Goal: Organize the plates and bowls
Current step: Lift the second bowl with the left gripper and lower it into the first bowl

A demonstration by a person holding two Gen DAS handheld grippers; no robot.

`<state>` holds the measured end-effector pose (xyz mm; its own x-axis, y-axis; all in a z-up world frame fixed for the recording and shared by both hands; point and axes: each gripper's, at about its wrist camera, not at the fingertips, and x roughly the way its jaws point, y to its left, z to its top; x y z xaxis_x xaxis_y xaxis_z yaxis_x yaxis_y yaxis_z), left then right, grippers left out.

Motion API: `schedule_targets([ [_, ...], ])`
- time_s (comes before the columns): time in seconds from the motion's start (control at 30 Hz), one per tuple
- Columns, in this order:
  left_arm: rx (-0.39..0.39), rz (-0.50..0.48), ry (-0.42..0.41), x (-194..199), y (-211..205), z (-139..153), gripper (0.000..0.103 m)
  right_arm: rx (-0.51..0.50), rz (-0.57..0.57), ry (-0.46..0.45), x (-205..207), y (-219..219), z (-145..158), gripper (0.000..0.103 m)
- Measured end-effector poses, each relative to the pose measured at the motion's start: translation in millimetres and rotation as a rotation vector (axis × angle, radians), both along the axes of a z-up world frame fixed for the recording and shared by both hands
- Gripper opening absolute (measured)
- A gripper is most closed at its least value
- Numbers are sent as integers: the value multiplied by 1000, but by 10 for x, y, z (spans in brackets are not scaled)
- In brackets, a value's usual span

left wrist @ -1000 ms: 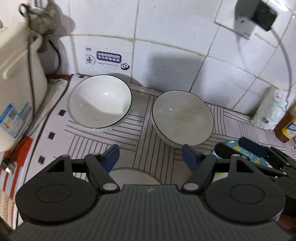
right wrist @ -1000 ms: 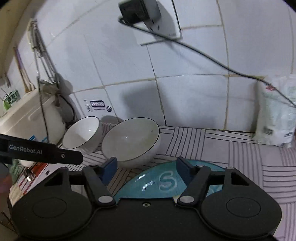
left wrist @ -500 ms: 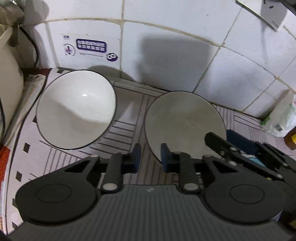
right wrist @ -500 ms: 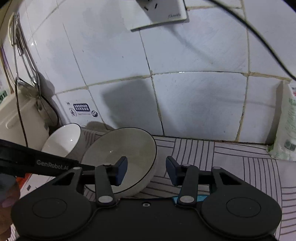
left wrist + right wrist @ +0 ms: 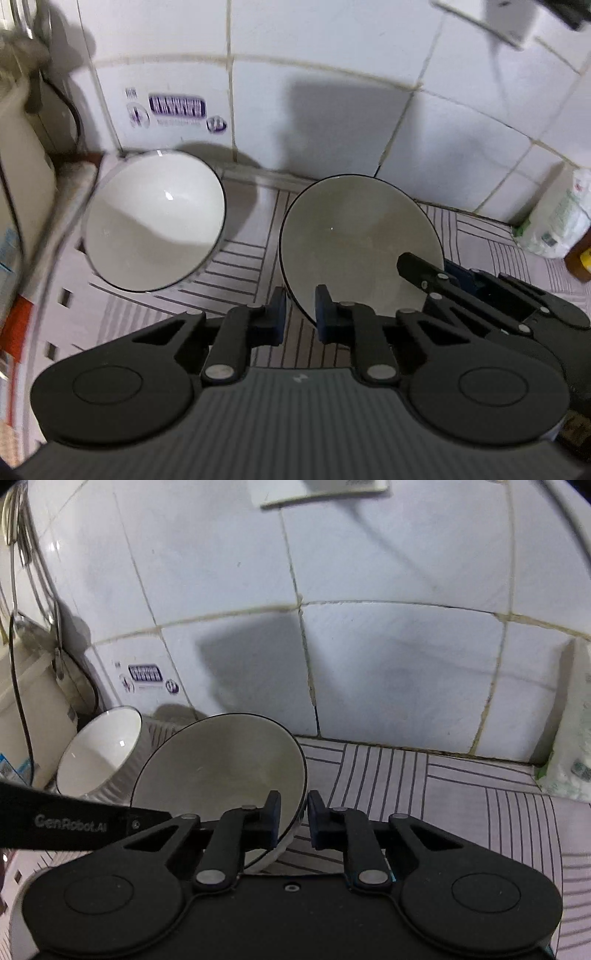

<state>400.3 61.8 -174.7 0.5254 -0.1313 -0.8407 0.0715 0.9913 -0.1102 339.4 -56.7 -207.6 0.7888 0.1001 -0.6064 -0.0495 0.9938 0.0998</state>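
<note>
Two white bowls with dark rims stand by the tiled wall. The left bowl sits near the corner; it also shows in the right wrist view. The right, wider bowl is tilted; it also shows in the right wrist view. My left gripper has its jaws narrowed around that bowl's near-left rim. My right gripper has its jaws narrowed around the same bowl's right rim. The right gripper's body shows in the left wrist view beside the bowl.
A striped mat covers the counter. A white appliance stands at the left. A white bag leans on the wall at the right, with a brown bottle beside it. A socket plate is on the wall.
Both grippers moved forward to the right bowl and closed from wide open to narrow around its rim. The teal plate under the right gripper has dropped out of view.
</note>
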Motion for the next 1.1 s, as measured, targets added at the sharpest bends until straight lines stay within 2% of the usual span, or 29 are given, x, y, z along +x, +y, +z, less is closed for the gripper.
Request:
schedule_targets([
  [0.1, 13, -18, -26, -162, 7, 162, 15, 70, -8, -21, -142, -33, 67, 19],
  [0.27, 34, -53, -53, -454, 41, 407, 15, 128, -7, -105, -494, 8, 252, 19],
  [0.57, 39, -57, -47, -951, 222, 660, 15, 163, 14, -151, -1101, 143, 473, 19],
  [0.77, 52, -75, -37, -1213, 288, 731, 15, 160, 37, -138, -1387, 262, 558, 20],
  [1.1, 41, -60, 35, -1472, 414, 606, 15, 114, 71, -72, -1649, 398, 564, 20],
])
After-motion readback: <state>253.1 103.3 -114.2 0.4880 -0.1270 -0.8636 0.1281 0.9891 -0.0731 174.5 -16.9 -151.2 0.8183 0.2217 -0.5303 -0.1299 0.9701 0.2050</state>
